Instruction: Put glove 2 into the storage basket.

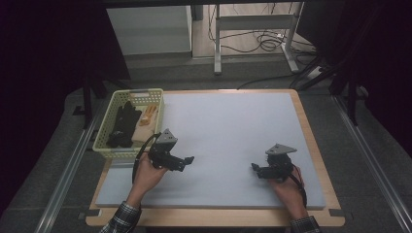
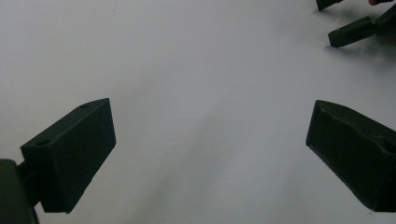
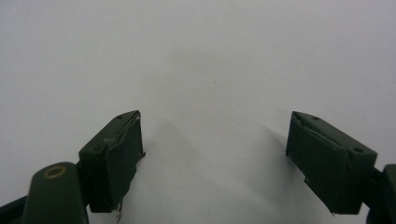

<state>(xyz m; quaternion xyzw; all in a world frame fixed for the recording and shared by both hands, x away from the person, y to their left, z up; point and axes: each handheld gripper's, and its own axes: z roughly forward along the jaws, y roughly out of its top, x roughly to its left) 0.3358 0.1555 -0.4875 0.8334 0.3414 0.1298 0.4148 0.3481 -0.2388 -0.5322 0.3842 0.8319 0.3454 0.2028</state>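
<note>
A pale grey mat (image 1: 228, 131) covers the wooden table. My left gripper (image 1: 187, 162) rests low over its near left part, held by a hand, jaws pointing right. In the left gripper view my left gripper (image 2: 210, 135) stands open with bare mat between its jaws. My right gripper (image 1: 254, 170) sits over the near right part of the mat, jaws pointing left. The right gripper view has my right gripper (image 3: 215, 140) open too, nothing between the jaws. The right gripper's jaw tips (image 2: 350, 32) appear at the top right of the left gripper view.
A pale yellow-green mesh basket (image 1: 111, 116) stands at the table's left edge, holding black items (image 1: 124, 124) and a tan item (image 1: 148, 116). Beyond the table are a metal desk frame (image 1: 252, 34) and floor cables (image 1: 267, 41). Rails run along both sides.
</note>
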